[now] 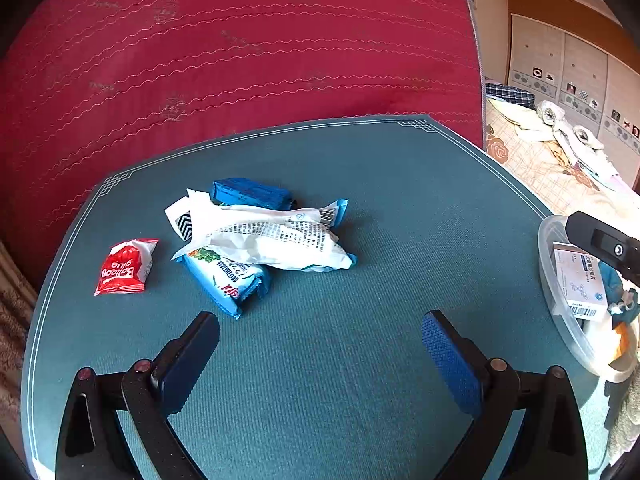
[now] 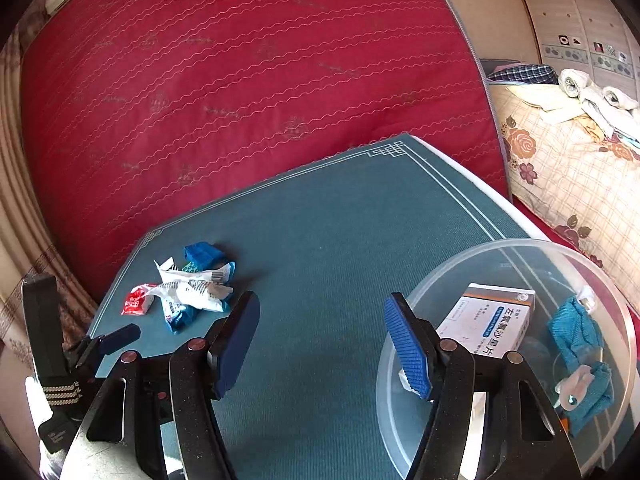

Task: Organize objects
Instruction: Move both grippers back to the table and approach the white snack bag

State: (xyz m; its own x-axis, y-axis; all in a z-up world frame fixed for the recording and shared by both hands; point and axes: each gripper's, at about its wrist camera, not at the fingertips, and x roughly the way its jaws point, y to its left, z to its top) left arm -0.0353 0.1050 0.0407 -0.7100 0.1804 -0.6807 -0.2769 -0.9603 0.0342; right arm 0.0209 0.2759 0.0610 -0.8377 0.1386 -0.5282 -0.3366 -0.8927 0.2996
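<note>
A: How far is the organizing going, in your opinion?

B: I think it is partly done. In the right wrist view, the clear plastic tub (image 2: 508, 248) at the lower right is already holding a medicine box (image 2: 490, 326) and a teal cloth (image 2: 578, 344).

A: And what is waiting?

B: The pile of snack wrappers (image 1: 260, 236) is lying in the left centre of the left wrist view, on the green desk (image 1: 400, 200), and the red Balloon glue packet (image 1: 126, 266) is lying just beside it, to its left. They are well apart from the tub.

A: Are the tongs carrying something?

B: No. The left tongs (image 1: 320, 328) are standing wide open over bare desk, below the pile. The right tongs (image 2: 320, 328) are also open and empty, one finger in front of the tub rim.

A: So most packets are still remaining.
</note>
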